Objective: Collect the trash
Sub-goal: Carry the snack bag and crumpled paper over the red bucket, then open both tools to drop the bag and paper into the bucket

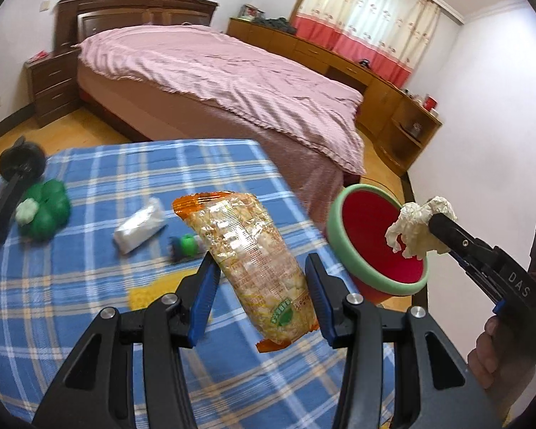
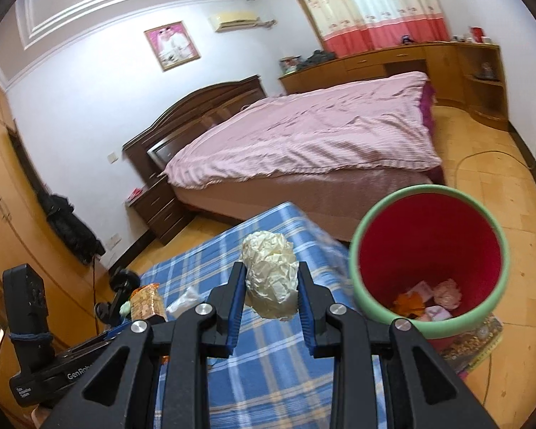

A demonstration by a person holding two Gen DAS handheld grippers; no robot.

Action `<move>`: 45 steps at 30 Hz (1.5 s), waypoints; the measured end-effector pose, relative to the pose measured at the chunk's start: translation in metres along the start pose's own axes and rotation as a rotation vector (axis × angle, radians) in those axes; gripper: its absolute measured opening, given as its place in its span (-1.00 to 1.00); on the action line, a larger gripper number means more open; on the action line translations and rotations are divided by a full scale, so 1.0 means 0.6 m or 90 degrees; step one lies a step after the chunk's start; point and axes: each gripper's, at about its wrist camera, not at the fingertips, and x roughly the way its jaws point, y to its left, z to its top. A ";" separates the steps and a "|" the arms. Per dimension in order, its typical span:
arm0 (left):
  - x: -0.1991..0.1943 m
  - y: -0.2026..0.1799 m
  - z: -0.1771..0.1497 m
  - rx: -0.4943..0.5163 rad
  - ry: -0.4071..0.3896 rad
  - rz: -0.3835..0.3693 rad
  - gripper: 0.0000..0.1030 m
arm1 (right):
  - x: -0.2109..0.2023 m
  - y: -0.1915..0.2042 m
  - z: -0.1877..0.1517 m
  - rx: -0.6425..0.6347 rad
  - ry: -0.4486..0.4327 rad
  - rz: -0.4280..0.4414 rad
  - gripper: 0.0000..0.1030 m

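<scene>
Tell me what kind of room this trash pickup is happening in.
A home bedroom, most likely. A bed with a pink cover and dark wooden headboard fills the middle, a nightstand stands beside it, and curtains hang over the window.

Glossy crinkled plastic on the snack packet point(image 1: 264, 271), rough crumpled paper in the wad point(image 2: 271, 283), woven checked cloth over the table point(image 1: 89, 286).

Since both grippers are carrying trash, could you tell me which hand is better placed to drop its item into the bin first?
Right. The right gripper holds the crumpled paper at the red bin's rim, while the left gripper, holding the snack packet, sits further back over the table.
</scene>
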 end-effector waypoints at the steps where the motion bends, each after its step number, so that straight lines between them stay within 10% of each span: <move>1: 0.003 -0.010 0.003 0.008 0.000 -0.005 -0.03 | -0.007 -0.010 0.003 0.007 -0.005 -0.007 -0.42; 25: 0.209 -0.237 0.039 0.154 0.092 -0.102 -0.03 | 0.028 -0.242 0.042 0.110 0.012 -0.145 -0.41; 45: 0.309 -0.270 0.010 0.176 0.156 -0.082 0.05 | 0.068 -0.330 0.014 0.167 0.046 -0.153 -0.25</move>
